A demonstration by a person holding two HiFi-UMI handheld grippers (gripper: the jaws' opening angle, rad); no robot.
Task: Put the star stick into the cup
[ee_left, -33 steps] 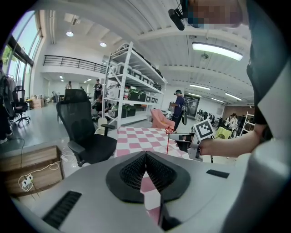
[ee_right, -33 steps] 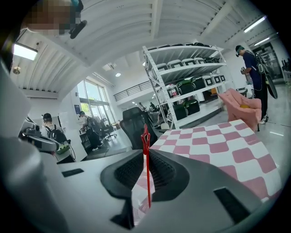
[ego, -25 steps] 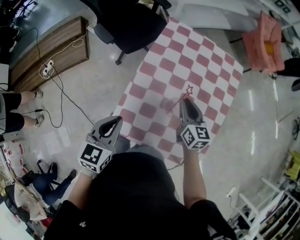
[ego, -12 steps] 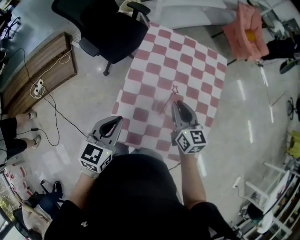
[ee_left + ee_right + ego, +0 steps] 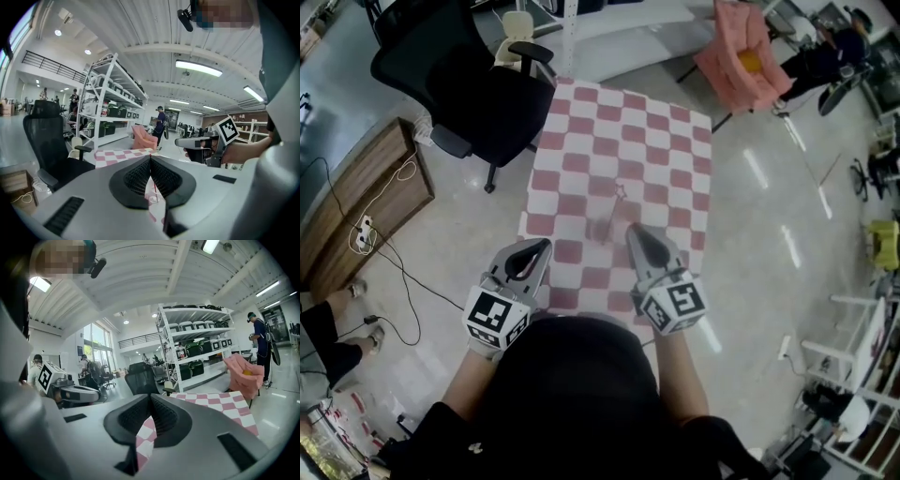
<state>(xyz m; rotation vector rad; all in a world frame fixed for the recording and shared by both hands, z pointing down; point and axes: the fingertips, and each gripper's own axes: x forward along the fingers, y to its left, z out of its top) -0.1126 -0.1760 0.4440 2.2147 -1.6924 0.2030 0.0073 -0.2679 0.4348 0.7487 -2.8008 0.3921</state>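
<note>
Standing in cup [image 5: 602,230], star stick [image 5: 619,193]; left hand-held gripper [image 5: 546,244], right hand-held gripper [image 5: 631,230] closed; chair [image 5: 478,84] beside table [image 5: 666,141].

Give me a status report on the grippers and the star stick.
Left hand-held gripper shut, empty; right hand-held gripper shut, empty. Star stick apparently standing in clear cup on checkered table. Nothing in the way.

**No lettering I can read**

I find no word, number or brand legible anywhere; the marker cube [image 5: 495,316] on my left gripper [image 5: 541,247] carries only black-and-white square patterns, no letters; my right gripper [image 5: 634,232] bears the same kind; anything printed on the shelving [image 5: 197,309] beyond it is too small to read.
</note>
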